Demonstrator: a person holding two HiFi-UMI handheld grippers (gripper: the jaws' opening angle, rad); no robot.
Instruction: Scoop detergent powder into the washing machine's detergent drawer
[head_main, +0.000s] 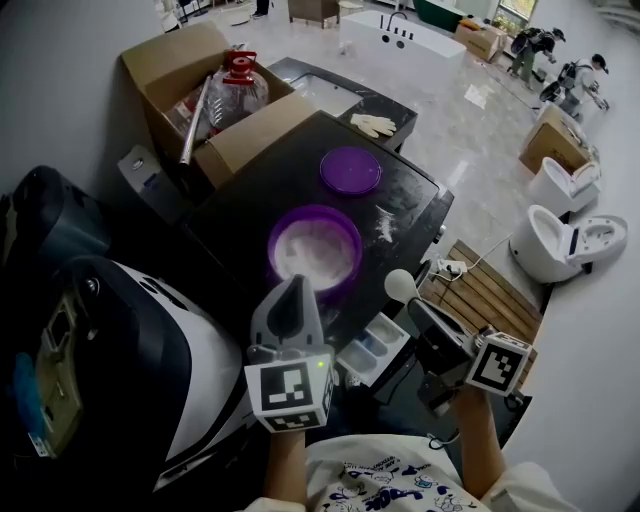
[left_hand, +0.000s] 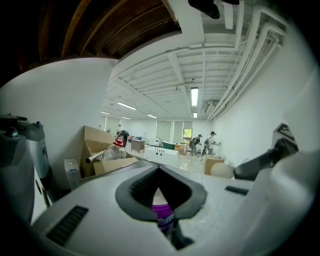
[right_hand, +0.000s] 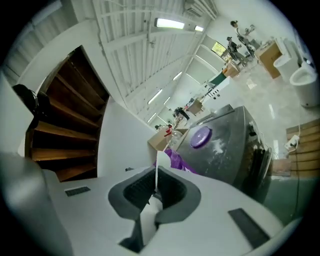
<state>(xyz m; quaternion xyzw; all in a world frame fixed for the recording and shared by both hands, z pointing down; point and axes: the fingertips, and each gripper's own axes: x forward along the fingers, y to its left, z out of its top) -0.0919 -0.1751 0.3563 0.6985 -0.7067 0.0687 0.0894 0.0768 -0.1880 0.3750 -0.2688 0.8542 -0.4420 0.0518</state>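
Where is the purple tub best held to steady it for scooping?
At the near rim of the tub, from above on the person's side, one jaw inside the wall, one outside, as the left gripper does. It stands open and looks too wide to span.

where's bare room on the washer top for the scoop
Widest bare patch of the washer top: between the cardboard box and the purple tub. A smaller one lies left of the purple lid. Right of the tub has spilled powder; the front edge is crowded by the left gripper, clamped on the tub, and the right gripper holding the scoop.
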